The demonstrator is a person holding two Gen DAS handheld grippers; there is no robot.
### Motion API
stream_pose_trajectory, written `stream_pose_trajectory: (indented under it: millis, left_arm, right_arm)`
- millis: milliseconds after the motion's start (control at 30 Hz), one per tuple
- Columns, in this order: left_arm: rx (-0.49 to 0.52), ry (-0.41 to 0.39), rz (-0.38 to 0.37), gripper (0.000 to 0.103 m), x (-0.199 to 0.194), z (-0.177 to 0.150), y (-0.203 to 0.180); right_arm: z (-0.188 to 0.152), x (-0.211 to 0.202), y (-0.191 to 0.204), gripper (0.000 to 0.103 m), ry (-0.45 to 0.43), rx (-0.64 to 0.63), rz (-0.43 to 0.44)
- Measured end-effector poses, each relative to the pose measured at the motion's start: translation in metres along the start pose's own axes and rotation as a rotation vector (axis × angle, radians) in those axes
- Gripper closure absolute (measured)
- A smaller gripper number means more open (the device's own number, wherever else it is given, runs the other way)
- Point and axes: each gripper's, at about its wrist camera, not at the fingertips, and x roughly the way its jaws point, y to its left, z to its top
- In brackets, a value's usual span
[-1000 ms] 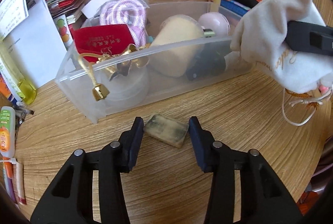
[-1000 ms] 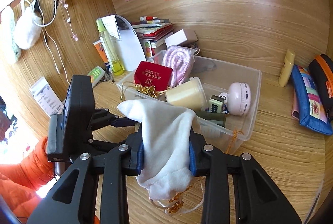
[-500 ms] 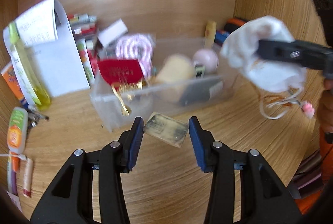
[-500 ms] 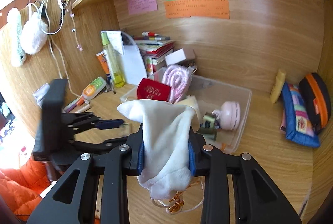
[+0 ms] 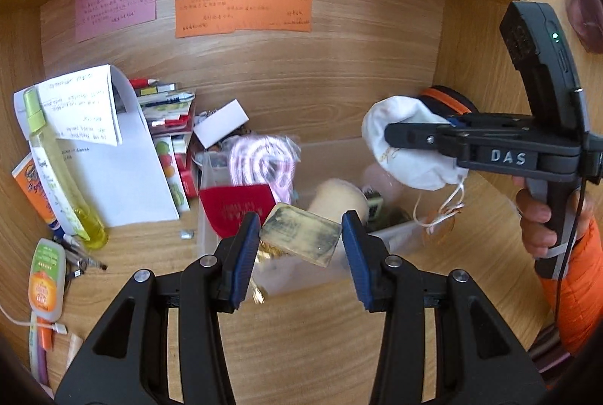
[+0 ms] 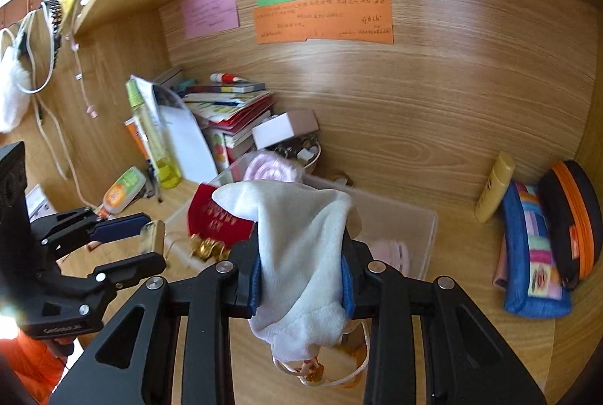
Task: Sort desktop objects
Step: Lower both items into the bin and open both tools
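My left claw [image 5: 301,243] clamps a worn eraser [image 5: 299,232] by its ends, lifted off the tabletop [image 5: 301,337], hanging at the near-left end of the bin [image 5: 392,235]. My right claw [image 6: 301,277] pinches a white pouch [image 6: 297,246], held over the bin's middle, drawstrings [image 6: 320,373] dangling below.

Risks, as I judge them: the eraser sits skewed between the pads and could twist out. The bin is already crowded at its left end, so a drop there may bounce out. The loose drawstrings could snag the bin's rim or the other claw, since both are close.
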Motion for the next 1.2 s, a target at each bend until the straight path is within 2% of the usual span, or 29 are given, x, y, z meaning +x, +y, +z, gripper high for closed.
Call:
stream_pose_trajectory:
  millis: [233,333,533,833,933,967,1000,1067,1200]
  left_arm:
    - [-0.023,0.013,0.005,0.059,0.026,0.022,0.01]
    - [-0.033,0.043,-0.002,0.059,0.042,0.026,0.011]
    - [-0.049,0.095,-0.006,0.059,0.071,0.019,0.012]
    - [-0.073,0.159,-0.004,0.059,0.087,0.012,0.02]
    - [-0.08,0.171,-0.019,0.058,0.086,0.011,0.022]
    - [-0.083,0.171,-0.023,0.056,0.085,0.011,0.022]
    - [-0.084,0.17,-0.021,0.051,0.085,0.011,0.023]
    - [-0.082,0.152,-0.004,0.046,0.081,0.012,0.023]
    - [-0.085,0.124,0.009,0.032,0.074,0.012,0.025]
  right_arm:
    - [0.012,0.026,-0.005,0.075,0.015,0.003,-0.015]
    - [0.011,0.04,-0.007,0.075,0.027,0.006,-0.031]
    - [-0.004,0.069,-0.011,0.074,0.094,0.007,-0.013]
    - [-0.013,0.079,-0.022,0.07,0.107,0.026,-0.02]
    - [-0.013,0.08,-0.016,0.063,0.11,-0.001,-0.053]
    - [-0.013,0.08,-0.015,0.056,0.108,-0.009,-0.067]
    - [-0.012,0.08,-0.014,0.043,0.105,-0.018,-0.083]
    - [-0.013,0.08,-0.013,0.034,0.109,-0.024,-0.079]
    - [-0.014,0.08,-0.006,0.033,0.115,-0.056,-0.084]
